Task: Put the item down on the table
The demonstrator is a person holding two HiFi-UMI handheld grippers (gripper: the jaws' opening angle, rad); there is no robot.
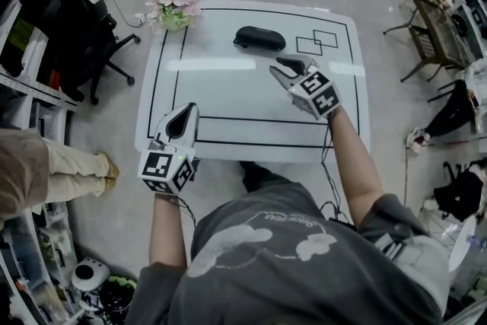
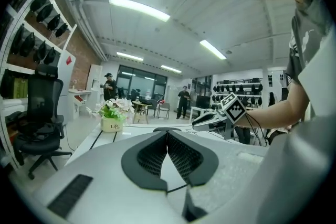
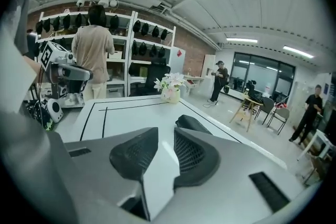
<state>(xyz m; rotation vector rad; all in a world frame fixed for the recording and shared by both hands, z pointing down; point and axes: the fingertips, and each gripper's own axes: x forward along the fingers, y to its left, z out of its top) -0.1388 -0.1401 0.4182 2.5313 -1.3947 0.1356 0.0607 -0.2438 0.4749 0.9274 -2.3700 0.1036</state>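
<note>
A black oblong case (image 1: 259,38) lies on the white table (image 1: 228,99) near its far edge, apart from both grippers; the right gripper view shows it just beyond the jaws (image 3: 191,123). My right gripper (image 1: 278,66) hovers over the table's middle right, a short way in front of the case. Its jaws stand a little apart with nothing between them (image 3: 165,131). My left gripper (image 1: 185,110) is over the table's near left corner. Its pads meet at the tips (image 2: 167,134) and hold nothing.
A pot of pink flowers (image 1: 173,11) stands at the table's far left corner. Black lines mark the tabletop. An office chair (image 1: 68,19) and shelves are to the left, a person in beige trousers (image 1: 46,167) stands nearby, and a wire rack (image 1: 437,34) is at the right.
</note>
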